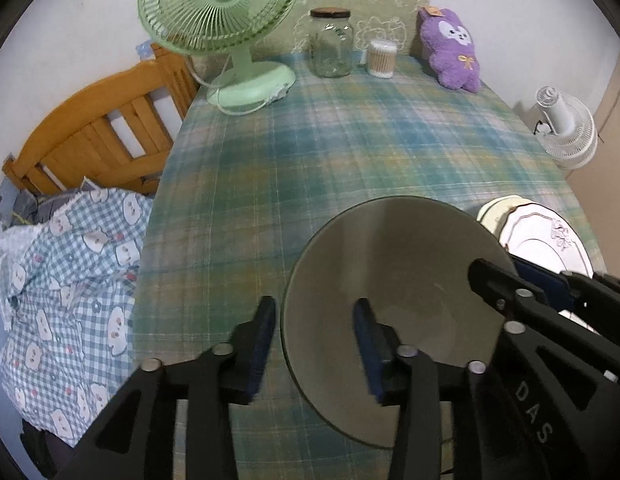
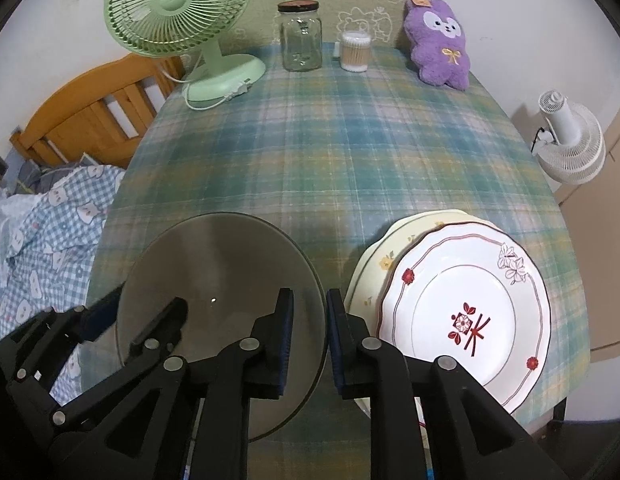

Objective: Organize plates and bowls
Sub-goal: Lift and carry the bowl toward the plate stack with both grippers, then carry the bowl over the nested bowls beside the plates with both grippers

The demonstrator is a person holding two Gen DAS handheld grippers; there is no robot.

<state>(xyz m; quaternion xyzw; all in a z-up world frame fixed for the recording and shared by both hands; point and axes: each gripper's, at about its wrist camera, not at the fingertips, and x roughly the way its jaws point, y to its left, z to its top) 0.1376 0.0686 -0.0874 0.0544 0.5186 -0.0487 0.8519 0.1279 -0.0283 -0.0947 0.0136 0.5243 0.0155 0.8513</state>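
Both grippers straddle opposite rims of the grey bowl [image 2: 221, 280] at the near edge of the plaid tablecloth [image 2: 330, 152]; left gripper [image 1: 314, 344] gapes wide over the left rim, not closed; right gripper [image 2: 310, 336] stands narrowly parted around the right rim; just right, a white patterned plate [image 2: 466, 312] overlaps a cream plate [image 2: 384, 256]; far back stand a green fan [image 2: 177, 12] and glass jar [image 2: 301, 36].
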